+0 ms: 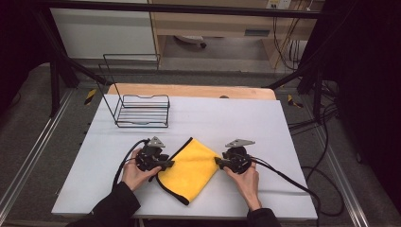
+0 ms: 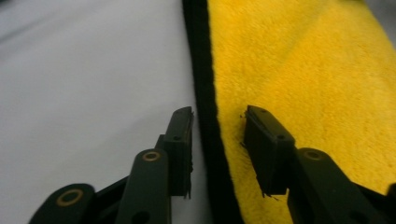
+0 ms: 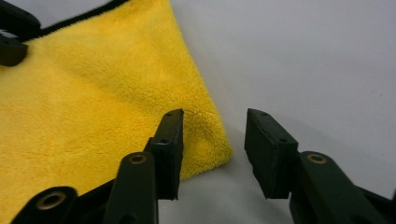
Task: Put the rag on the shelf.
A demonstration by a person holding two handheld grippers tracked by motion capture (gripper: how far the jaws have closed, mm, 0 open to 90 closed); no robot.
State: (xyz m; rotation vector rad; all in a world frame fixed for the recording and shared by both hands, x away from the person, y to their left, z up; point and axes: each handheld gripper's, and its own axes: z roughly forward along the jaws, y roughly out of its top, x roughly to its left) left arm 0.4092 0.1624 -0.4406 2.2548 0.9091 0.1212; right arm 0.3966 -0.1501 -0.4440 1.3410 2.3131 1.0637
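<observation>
Item: folded yellow plush cloth with black edging (image 1: pixel 189 169), lying flat on the white table (image 1: pixel 265 127), between my two grippers. The high view adds a black wire rack (image 1: pixel 142 111) at the far left, well apart. My left gripper (image 2: pixel 218 122) stands partly open, straddling the cloth's black-trimmed edge, gripping nothing. My right gripper (image 3: pixel 214 122) stands partly open over the cloth's near corner, pads clear of the fabric.
</observation>
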